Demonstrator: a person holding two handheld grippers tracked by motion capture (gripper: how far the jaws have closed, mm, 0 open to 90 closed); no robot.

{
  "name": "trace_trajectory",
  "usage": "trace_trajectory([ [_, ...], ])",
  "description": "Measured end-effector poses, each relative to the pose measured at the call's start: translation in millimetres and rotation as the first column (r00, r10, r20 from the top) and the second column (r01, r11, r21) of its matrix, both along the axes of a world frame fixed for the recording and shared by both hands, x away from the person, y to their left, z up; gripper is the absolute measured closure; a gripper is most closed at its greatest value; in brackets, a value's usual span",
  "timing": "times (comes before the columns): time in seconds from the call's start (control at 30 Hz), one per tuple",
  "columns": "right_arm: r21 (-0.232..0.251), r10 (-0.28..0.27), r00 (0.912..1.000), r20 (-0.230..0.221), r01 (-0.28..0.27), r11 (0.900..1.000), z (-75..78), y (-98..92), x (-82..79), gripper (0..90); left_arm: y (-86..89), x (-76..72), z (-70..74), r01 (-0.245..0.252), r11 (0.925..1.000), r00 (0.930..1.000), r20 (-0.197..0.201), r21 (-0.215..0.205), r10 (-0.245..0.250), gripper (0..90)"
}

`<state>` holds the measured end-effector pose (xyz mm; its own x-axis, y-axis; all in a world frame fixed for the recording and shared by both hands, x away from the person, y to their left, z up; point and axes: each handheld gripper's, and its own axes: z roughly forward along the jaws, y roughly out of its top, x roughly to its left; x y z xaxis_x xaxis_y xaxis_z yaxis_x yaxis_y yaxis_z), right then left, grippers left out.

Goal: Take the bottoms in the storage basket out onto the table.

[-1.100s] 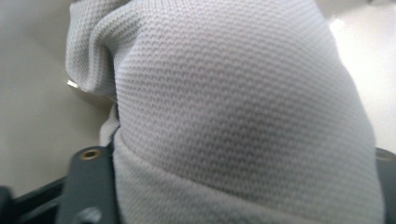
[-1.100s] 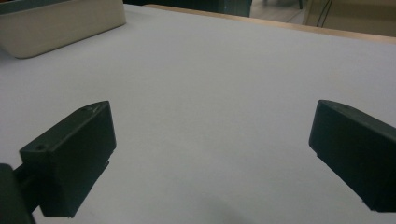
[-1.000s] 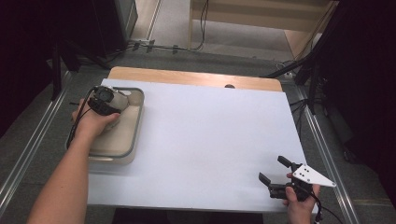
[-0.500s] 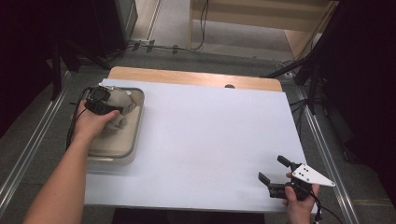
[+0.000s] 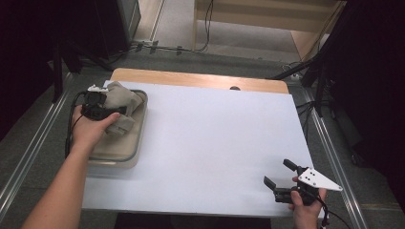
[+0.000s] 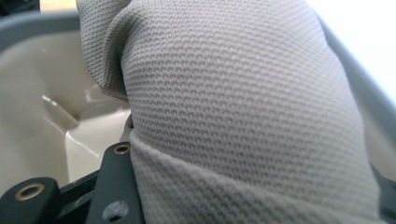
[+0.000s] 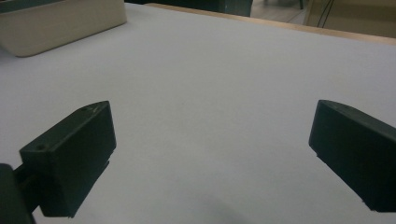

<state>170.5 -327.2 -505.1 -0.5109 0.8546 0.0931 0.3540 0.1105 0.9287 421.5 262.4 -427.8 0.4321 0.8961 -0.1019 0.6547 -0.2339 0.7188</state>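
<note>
A grey-beige knitted cloth [image 5: 125,101] [image 6: 233,116] hangs bunched over the far end of a shallow beige tray [image 5: 137,139] [image 6: 37,93] at the table's left. My left gripper [image 5: 120,111] points right over the tray and is shut on the cloth. Its jaws have just been closing on that fabric, which bulges between them and hides the right jaw in the left gripper view. My right gripper [image 5: 278,172] [image 7: 210,154] rests at the front right of the white sheet, open, with nothing between its fingers.
A white sheet [image 5: 215,138] covers the table, and a wooden strip [image 5: 191,80] shows along the far edge. Metal rails [image 5: 329,143] run down both sides. The tray's end wall [image 7: 60,23] stands far off in the right gripper view.
The left hand has risen and shifted a little, lifting the cloth from the tray's floor into a raised bunch. The right gripper has stayed where it was.
</note>
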Motion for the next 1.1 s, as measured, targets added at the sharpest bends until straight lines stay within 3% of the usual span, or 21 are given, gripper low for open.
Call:
trace_trajectory([
  [0.17, -0.001, 0.003, 1.0, 0.003, -0.003, 1.0, 0.4, 1.1, -0.2, 0.0, 1.3, -8.7, 6.3, 0.003, 0.9979, 0.999, 0.044, -0.065, 0.0, 47.1],
  [0.27, -0.002, 0.003, 1.0, 0.003, -0.003, 1.0, 0.4, 1.3, -0.3, 0.0, 1.7, -12.2, 8.9, 0.0, 0.9967, 0.9973, 0.073, -0.081, 0.006, 47.1],
  [0.4, -0.003, 0.002, 1.0, 0.003, -0.002, 1.0, 0.6, 1.6, -0.5, 0.0, 3.9, -16.7, 12.9, -0.01, 0.9913, 0.9939, 0.107, -0.131, 0.025, 47.0],
  [0.5, 0.0, 0.002, 1.0, 0.003, -0.002, 1.0, 0.5, 1.1, -0.8, 0.0, 6.1, -20.0, 16.2, -0.014, 0.9841, 0.9897, 0.138, -0.177, 0.039, 46.9],
  [0.57, -0.002, 0.002, 1.0, 0.003, -0.002, 1.0, 0.4, 0.8, -0.9, 0.0, 8.1, -21.6, 17.9, -0.012, 0.9746, 0.9868, 0.154, -0.224, 0.048, 46.7],
  [0.7, -0.001, -0.003, 1.0, 0.003, 0.003, 1.0, 0.8, 0.1, -1.3, 0.0, 10.8, -25.8, 23.8, -0.017, 0.961, 0.9752, 0.207, -0.276, 0.077, 46.4],
  [0.87, -0.001, 0.0, 1.0, 0.004, 0.0, 1.0, 0.8, 0.8, -1.2, 0.0, 9.9, -31.6, 33.5, -0.004, 0.9537, 0.9595, 0.267, -0.301, 0.088, 46.4],
  [1.1, 0.0, -0.004, 1.0, 0.004, 0.004, 1.0, 0.7, 0.7, -1.3, 0.0, 6.1, -38.0, 45.4, 0.02, 0.9398, 0.9447, 0.314, -0.341, 0.094, 46.3],
])
